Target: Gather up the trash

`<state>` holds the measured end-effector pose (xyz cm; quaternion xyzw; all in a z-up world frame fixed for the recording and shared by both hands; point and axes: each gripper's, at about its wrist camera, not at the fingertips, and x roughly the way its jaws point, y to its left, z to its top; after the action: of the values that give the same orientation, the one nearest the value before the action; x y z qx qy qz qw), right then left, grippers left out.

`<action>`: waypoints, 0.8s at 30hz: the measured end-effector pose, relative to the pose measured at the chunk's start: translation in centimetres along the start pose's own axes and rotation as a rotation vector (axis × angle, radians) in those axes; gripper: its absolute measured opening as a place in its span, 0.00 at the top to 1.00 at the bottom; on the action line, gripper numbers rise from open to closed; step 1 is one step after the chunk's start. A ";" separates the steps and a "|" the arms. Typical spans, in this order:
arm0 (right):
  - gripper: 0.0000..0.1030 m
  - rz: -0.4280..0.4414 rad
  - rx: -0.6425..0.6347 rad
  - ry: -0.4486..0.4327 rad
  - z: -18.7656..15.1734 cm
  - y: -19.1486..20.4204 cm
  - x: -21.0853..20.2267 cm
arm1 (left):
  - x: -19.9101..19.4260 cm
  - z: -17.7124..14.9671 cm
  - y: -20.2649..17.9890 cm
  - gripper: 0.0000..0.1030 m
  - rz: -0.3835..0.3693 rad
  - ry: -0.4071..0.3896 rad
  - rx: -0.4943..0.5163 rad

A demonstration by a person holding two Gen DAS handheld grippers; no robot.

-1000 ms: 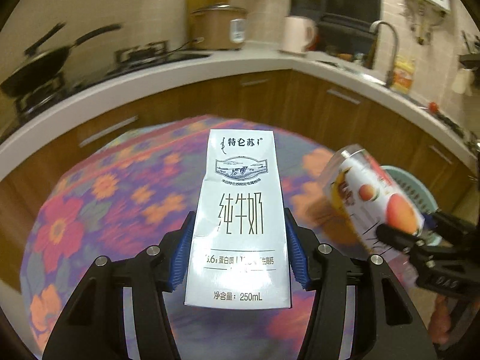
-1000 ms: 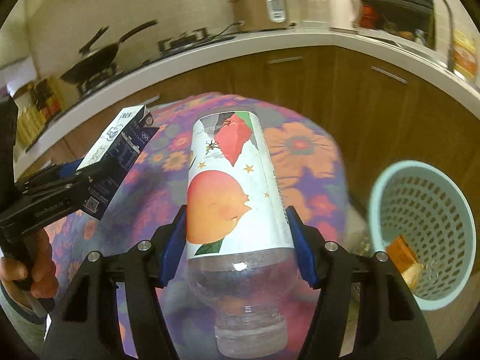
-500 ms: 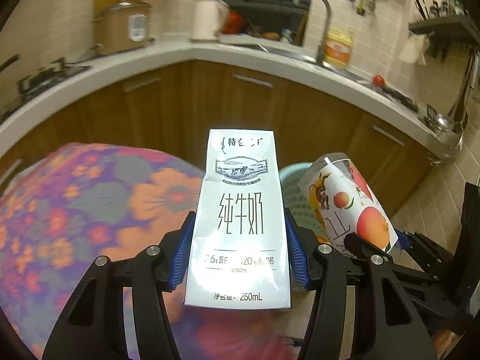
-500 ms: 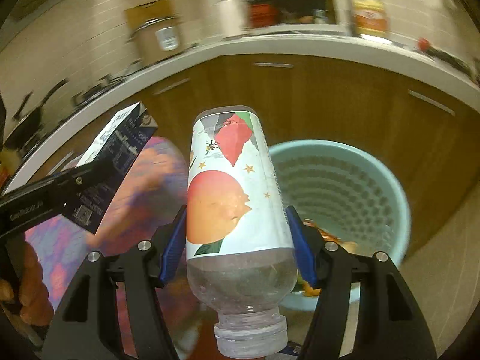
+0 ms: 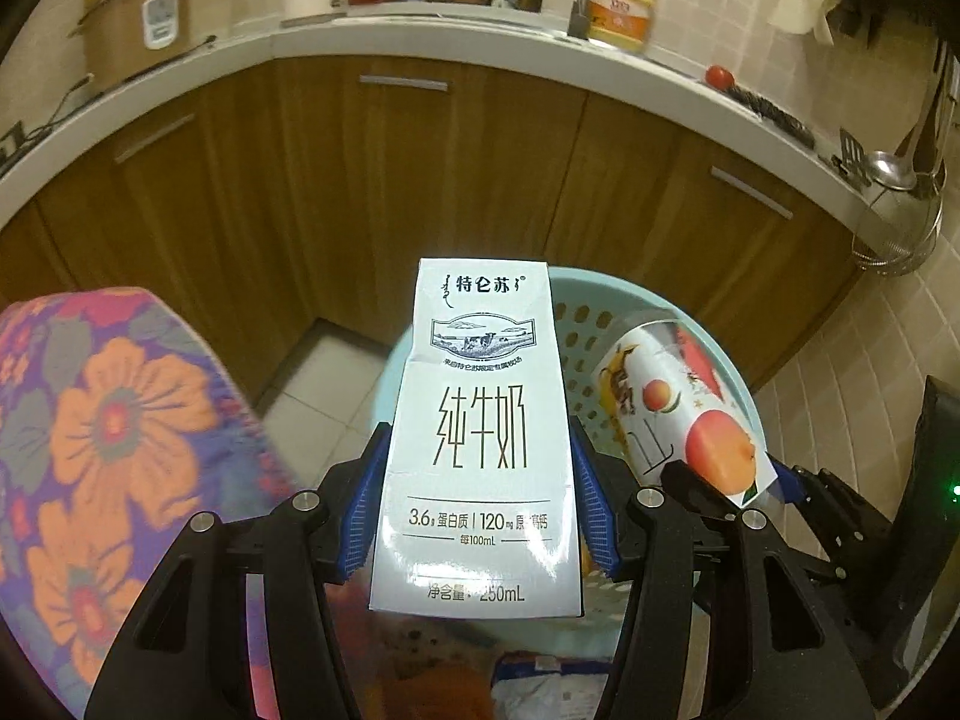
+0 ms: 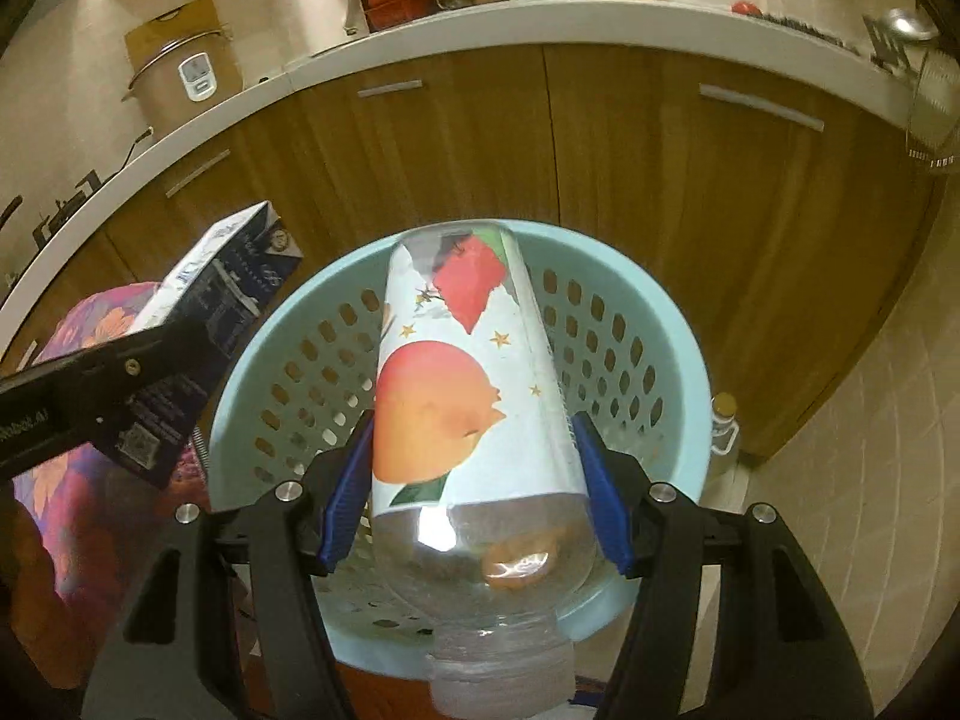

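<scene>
A: Left wrist view first. What does the left gripper point(image 5: 478, 501) have?

B: Its blue pads are clamped on the sides of a white milk carton point(image 5: 480, 438), which stands upright between the fingers. Beyond the carton, partly hidden by it, is the pale blue basket point(image 5: 708, 330) on the tiled floor point(image 5: 324, 396).

A: Anything beside it?

B: To the right of the gripper, the plastic bottle point(image 5: 672, 408) with a peach label leans over the basket mouth, carried by the other gripper. To the left is a flowered cloth point(image 5: 108, 420). Ahead, wooden cabinets point(image 5: 420, 180) run under a white worktop point(image 5: 420, 42) with a rice cooker point(image 5: 135, 18) and a yellow detergent jug point(image 5: 621, 9).

A: And the right wrist view?

B: The right gripper point(image 6: 474, 492) is closed on the plastic bottle point(image 6: 468, 384), cap end toward the camera, base pointing away. The basket point(image 6: 678, 360) lies directly ahead and below, its perforated wall showing on both sides of the bottle. The bottle blocks the view of most of the basket's inside.

A: To its left?

B: The milk carton point(image 6: 222, 294), seen from its dark side, sits in the left gripper's black finger point(image 6: 102, 384) just left of the basket rim. A small bottle point(image 6: 723, 426) stands on the floor to the right of the basket.
</scene>
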<state>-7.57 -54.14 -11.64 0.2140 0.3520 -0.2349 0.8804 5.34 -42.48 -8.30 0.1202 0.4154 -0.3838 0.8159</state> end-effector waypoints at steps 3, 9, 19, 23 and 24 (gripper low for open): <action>0.42 0.014 0.011 0.004 0.1 -0.4 0.5 | 0.8 -0.1 -0.3 0.48 -0.007 0.014 0.003; 0.40 0.058 0.074 -0.006 0.7 -1.2 -0.1 | 0.9 -0.1 -0.3 0.46 -0.023 0.025 0.002; 0.40 0.054 0.097 -0.048 0.8 -1.0 -3.3 | -4.0 -0.1 1.6 0.40 -0.039 -0.061 -0.039; 0.40 0.054 0.066 -0.068 0.5 0.3 -4.9 | -6.4 -0.6 2.0 0.35 -0.029 -0.111 -0.044; 0.40 0.057 0.058 -0.071 0.4 0.7 -5.3 | -7.2 -0.8 2.1 0.35 -0.027 -0.128 -0.048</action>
<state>-10.38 -52.40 -7.47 0.2410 0.3073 -0.2273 0.8921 3.76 -36.90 -3.54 0.0705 0.3731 -0.3916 0.8381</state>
